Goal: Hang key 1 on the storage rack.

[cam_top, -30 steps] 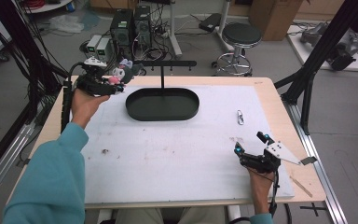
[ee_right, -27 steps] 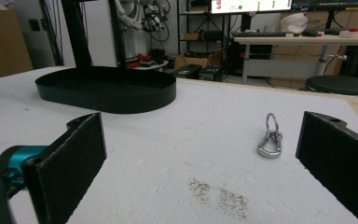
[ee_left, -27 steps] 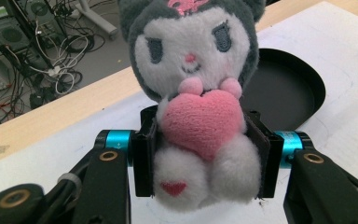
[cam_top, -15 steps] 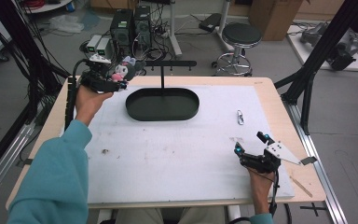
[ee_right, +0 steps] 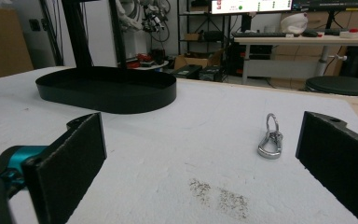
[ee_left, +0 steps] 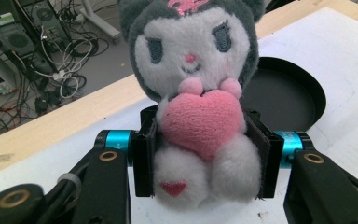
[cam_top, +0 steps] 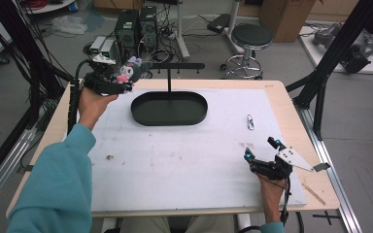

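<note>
Near the worktop's [cam_top: 175, 160] front edge, the right claw [cam_top: 260, 155] rests low with its jaws spread wide. Ahead of it lies a metal clip [ee_right: 270, 137]. Farther back sits the black oval tray [cam_top: 169, 108]. At the far left corner the left claw [ee_left: 200, 154] clamps a plush toy [ee_left: 196, 84] (pink heart in front).
</note>
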The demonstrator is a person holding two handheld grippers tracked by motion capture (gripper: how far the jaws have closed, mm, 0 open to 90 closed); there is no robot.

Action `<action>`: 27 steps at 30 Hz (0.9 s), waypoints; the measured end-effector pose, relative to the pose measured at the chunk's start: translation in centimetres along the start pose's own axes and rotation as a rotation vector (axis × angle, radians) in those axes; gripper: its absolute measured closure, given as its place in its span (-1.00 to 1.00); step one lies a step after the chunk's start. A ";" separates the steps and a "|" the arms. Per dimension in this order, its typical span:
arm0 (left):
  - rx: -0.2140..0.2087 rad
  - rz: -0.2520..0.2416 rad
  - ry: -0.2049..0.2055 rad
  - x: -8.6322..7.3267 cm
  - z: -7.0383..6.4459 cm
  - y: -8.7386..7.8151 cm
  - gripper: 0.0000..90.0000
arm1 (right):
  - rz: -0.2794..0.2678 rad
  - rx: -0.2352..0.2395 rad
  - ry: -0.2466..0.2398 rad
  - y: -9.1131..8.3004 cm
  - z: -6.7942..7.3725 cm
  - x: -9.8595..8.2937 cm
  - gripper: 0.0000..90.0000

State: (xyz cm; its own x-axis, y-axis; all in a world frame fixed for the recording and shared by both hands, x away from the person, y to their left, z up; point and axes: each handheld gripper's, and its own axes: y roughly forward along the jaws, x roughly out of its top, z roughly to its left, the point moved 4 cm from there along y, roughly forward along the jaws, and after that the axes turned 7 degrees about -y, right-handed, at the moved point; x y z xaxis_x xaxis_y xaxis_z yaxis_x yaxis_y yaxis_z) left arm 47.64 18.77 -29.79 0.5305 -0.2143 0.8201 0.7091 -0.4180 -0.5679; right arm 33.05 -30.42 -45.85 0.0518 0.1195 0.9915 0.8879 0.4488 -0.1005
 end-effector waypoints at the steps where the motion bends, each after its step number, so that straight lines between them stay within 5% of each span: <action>1: 0.002 0.002 0.003 0.1 0.0 0.0 0.19 | 0.000 0.000 -0.001 0.0 0.0 0.0 -0.98; 17: 0.008 -0.009 -0.015 1.0 0.1 0.9 0.19 | -0.002 0.003 0.002 0.0 0.0 0.0 -0.98; 27: 0.060 0.023 -0.016 0.6 0.9 1.3 0.18 | -0.002 0.002 0.003 0.0 0.0 0.0 -0.98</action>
State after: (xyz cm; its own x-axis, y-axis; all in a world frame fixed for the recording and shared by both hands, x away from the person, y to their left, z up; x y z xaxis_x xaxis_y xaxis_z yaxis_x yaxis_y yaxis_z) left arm 49.29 18.90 -30.06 0.5537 -0.2090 0.8061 0.7229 -0.3598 -0.5899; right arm 33.08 -30.43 -45.85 0.0508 0.1161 0.9919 0.8870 0.4513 -0.0983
